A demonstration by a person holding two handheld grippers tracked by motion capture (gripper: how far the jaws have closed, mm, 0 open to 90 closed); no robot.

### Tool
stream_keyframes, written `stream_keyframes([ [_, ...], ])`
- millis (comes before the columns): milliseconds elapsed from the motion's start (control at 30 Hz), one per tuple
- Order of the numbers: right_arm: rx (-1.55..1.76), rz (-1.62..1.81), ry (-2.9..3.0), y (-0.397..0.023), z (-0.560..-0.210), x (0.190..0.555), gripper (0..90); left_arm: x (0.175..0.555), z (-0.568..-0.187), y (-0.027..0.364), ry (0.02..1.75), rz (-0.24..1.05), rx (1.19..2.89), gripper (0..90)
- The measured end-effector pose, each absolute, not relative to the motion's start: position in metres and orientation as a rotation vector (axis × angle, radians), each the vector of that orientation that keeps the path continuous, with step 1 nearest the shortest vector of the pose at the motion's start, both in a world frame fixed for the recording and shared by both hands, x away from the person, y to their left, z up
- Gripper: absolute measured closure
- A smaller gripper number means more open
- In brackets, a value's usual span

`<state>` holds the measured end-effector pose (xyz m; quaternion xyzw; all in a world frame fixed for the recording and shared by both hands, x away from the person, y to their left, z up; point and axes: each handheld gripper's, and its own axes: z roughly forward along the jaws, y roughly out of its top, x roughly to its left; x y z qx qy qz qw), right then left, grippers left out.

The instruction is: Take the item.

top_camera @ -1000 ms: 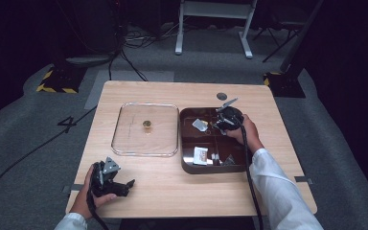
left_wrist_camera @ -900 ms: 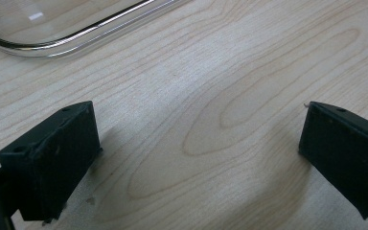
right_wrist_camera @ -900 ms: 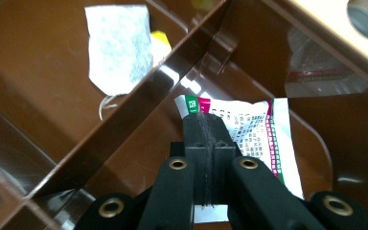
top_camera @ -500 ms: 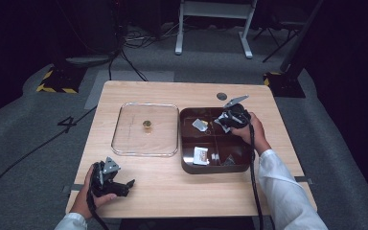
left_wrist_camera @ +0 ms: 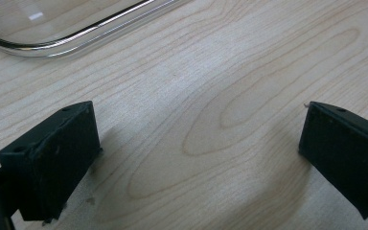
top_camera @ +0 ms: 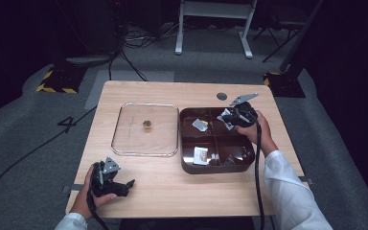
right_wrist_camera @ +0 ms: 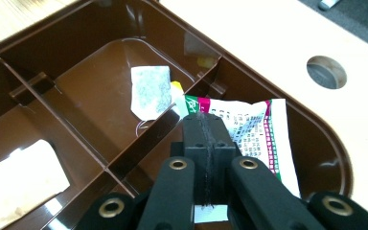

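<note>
The right gripper (right_wrist_camera: 203, 120) has its 2 black jaws pressed flat together on a printed packet (right_wrist_camera: 258, 132), pinching its near edge. The packet fans out beyond the jaw tips and to their right, over the far right compartment of the brown tray (right_wrist_camera: 100, 28). In the high view the right gripper (top_camera: 227, 116) hangs above that same far right corner of the tray (top_camera: 215, 165), with the packet a pale scrap at its tip.

The packet is thin, glossy and flat, white with small dark print, a green patch and a magenta stripe along 1 side. The tray is smooth, shiny brown plastic with rounded corners and low dividers. A small white sachet (right_wrist_camera: 149, 91) with a grey speckled face lies in the next compartment, tilted against a divider. A paler packet (right_wrist_camera: 19, 184) lies in a nearer compartment.

The left gripper (left_wrist_camera: 196, 158) rests low over the light wooden table (left_wrist_camera: 211, 96), jaws spread wide with only bare grain between them. It sits at the near left corner in the high view (top_camera: 124, 184). The clear tray (top_camera: 146, 129) is a rounded, transparent rectangle holding 1 small brass-coloured piece (top_camera: 147, 124).

The packet's near edge is hidden behind the jaws, and its print is too small to read. The pale packet is cut off by the frame edge.
</note>
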<state>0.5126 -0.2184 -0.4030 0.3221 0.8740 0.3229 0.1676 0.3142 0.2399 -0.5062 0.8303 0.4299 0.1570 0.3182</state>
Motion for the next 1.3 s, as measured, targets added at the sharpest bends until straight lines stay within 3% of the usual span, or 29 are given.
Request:
stream_keyframes([
  [1067,0.883,0.95,2.465,-0.226,-0.391,0.504,90.0,0.314,-0.506,0.24,1.13,0.413,2.185,0.4],
  [1133,0.882,1.021,2.374,-0.278,-0.364,0.476,90.0,0.314,-0.506,0.24,1.131,0.413,2.184,0.4],
  [1300,0.896,1.027,2.364,-0.287,-0.365,0.472,90.0,0.314,-0.506,0.24,1.131,0.413,2.184,0.4],
])
